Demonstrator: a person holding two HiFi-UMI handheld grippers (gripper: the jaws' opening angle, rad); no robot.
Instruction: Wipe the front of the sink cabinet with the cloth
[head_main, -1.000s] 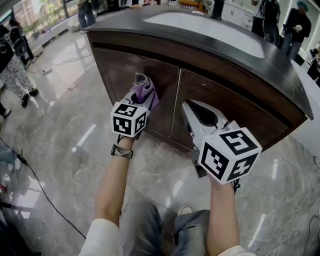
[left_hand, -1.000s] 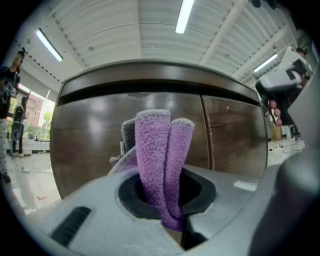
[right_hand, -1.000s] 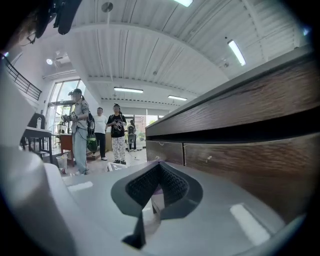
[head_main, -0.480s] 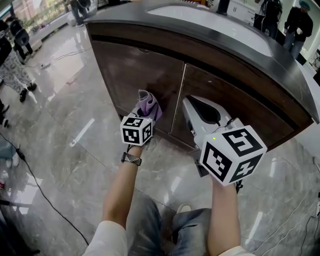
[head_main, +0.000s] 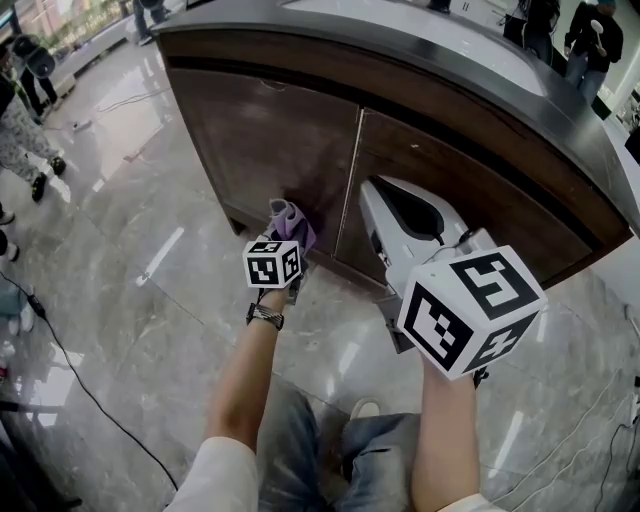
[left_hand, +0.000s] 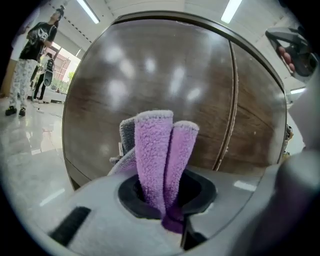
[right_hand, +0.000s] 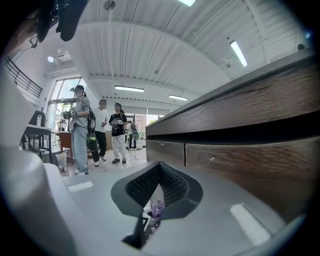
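Cloth (head_main: 290, 220), clenched by the left gripper (left_hand: 167, 202), had slid down the cabinet door (head_main: 265, 135), likely ending that stroke; right gripper (right_hand: 159, 181) stayed closed, empty.

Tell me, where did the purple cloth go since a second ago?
The left tool slid the cloth down the left door, from its middle to near its bottom edge, gripping it throughout. The right tool stayed shut and empty in front of the right door.
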